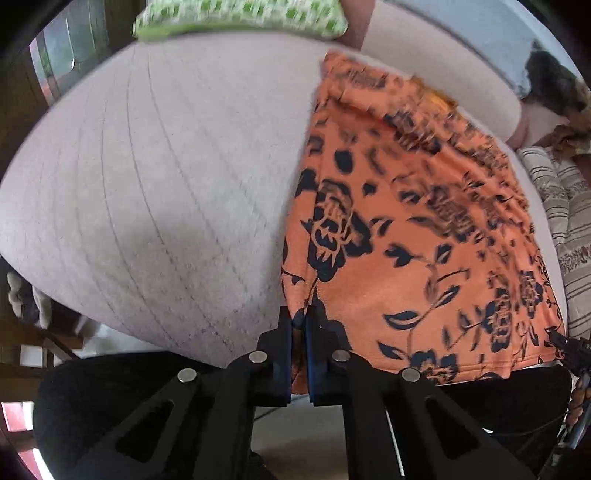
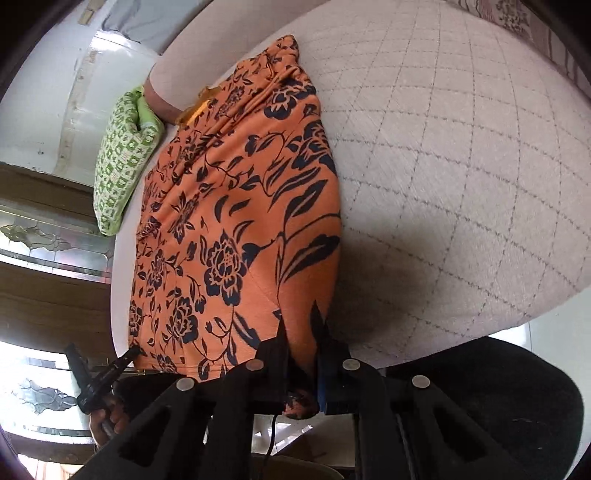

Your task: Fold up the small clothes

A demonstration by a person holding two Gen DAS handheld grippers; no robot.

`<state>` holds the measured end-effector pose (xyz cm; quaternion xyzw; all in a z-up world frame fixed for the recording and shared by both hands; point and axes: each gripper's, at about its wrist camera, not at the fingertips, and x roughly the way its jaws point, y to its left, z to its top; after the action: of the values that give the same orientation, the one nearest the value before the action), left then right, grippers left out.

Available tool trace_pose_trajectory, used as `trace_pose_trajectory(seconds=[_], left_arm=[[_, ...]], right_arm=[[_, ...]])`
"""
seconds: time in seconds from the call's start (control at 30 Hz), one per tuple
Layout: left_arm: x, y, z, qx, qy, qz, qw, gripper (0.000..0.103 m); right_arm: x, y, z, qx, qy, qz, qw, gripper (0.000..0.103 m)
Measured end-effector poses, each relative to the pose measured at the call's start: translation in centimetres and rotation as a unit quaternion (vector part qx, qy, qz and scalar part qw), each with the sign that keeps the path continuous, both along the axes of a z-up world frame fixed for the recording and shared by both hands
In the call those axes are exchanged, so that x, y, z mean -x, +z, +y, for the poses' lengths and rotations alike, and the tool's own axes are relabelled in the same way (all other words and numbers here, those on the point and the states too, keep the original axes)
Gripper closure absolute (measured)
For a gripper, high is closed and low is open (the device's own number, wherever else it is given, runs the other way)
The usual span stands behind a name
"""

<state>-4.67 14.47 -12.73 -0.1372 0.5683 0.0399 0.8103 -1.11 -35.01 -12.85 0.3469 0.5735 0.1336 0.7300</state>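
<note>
The left hand-held gripper point(image 1: 300, 325) and right hand-held gripper point(image 2: 301, 341) are each pinching, jaws nearly closed, a near corner of the orange floral garment point(image 1: 417, 236), which is stretching lengthwise away across the quilted bed point(image 1: 147, 184) toward the frames' upper edge.

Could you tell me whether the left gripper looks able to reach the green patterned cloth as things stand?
Probably not yet: the left gripper is shut on the orange floral garment, and the green patterned cloth lies at the mattress's far edge.
</note>
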Motion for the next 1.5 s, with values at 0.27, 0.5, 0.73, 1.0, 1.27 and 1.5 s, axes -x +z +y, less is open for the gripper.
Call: trace_pose_trajectory(seconds=[0.27, 0.5, 0.73, 1.0, 1.27, 1.5], left_arm=[[-4.1, 6.7, -0.4, 0.027, -0.038, -0.074, 0.9962, 0.098], [-17.7, 16.3, 0.1, 0.045, -0.032, -0.202, 0.9777, 0.097], [-34.8, 8.0, -0.5, -0.034, 0.043, -0.136, 0.9892, 0.063], [-27.2, 4.3, 2.7, -0.019, 0.067, -0.124, 0.9898, 0.059], [-21.8, 1.9, -3.1, 0.062, 0.054, -0.097, 0.9919, 0.048], [-24.9, 0.1, -3.8, 0.057, 0.122, -0.072, 0.9883, 0.059]], right_arm=[[-1.9, 2.4, -1.2, -0.069, 0.002, -0.032, 0.997, 0.092], [-13.3, 10.6, -4.9, -0.143, -0.055, -0.15, 0.977, 0.092], [-30.7, 5.2, -3.6, -0.072, -0.095, -0.14, 0.983, 0.012], [-24.4, 2.5, -0.4, 0.052, -0.076, -0.142, 0.986, 0.012], [-14.6, -0.7, 3.1, -0.079, -0.129, -0.047, 0.987, 0.012], [-16.7, -3.0, 2.7, -0.147, -0.243, -0.02, 0.959, 0.013]])
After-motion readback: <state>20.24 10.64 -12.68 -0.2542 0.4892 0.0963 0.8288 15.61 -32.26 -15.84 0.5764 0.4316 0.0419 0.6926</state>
